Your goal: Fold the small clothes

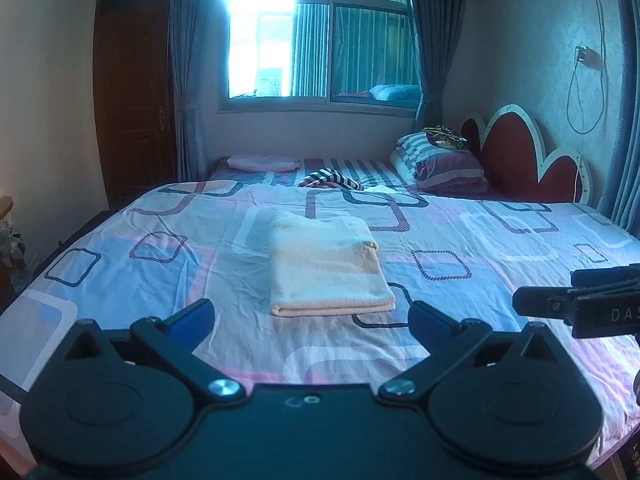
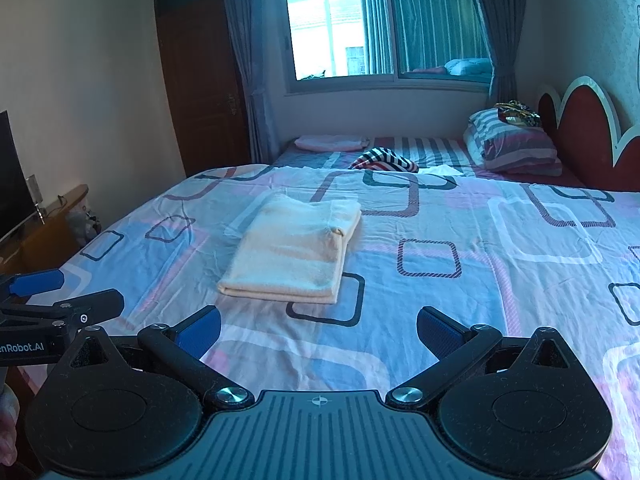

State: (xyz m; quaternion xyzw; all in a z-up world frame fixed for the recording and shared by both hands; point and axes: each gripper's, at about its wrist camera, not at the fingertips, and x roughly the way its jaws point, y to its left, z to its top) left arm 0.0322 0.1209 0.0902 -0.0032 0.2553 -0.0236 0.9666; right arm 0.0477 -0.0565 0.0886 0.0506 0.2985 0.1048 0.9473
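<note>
A folded peach cloth (image 1: 326,262) lies flat on the patterned bedsheet (image 1: 460,240), near the bed's middle; the left gripper (image 1: 312,322) and right gripper (image 2: 319,330) hover nearer, both spread wide, holding nothing.

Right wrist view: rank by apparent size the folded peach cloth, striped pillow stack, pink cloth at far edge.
1. folded peach cloth, though it lies nearest the camera, so true size is unsure.
2. striped pillow stack.
3. pink cloth, smallest and farthest.
</note>
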